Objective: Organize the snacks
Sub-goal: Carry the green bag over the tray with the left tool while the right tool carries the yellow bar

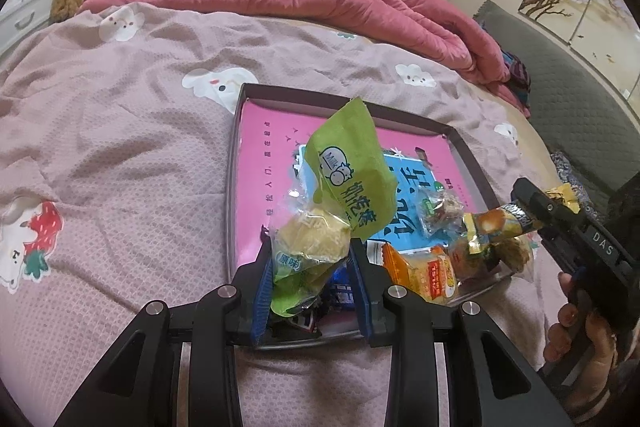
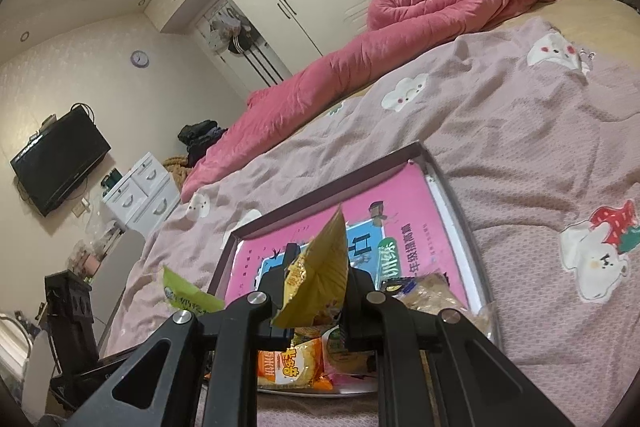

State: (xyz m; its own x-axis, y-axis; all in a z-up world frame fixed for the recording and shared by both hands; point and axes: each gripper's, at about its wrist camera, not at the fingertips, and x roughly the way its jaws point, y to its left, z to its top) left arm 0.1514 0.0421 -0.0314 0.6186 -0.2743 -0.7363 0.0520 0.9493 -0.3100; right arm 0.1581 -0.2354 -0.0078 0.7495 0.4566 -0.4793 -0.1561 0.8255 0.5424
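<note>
Both grippers are loaded right now. The left gripper (image 1: 312, 267) has its blue pads clamped on a green and clear plastic pastry packet (image 1: 340, 195), held up over the near edge of the shallow dark-rimmed tray with the pink printed floor (image 1: 236, 163). The right gripper (image 2: 316, 291) is pinched tight on a yellow crinkly foil snack packet (image 2: 320, 267), also above the tray's near end.

Progress-wise I'd say it's midway: several snacks already sit bunched at the near side, like the orange wrapped cracker pack (image 1: 420, 275) and a small clear-wrapped sweet (image 1: 436, 211), while most of the tray is bare.

The grippers block the near corner, so I can't count what's underneath. Whether more snacks wait off-frame, no idea.
</note>
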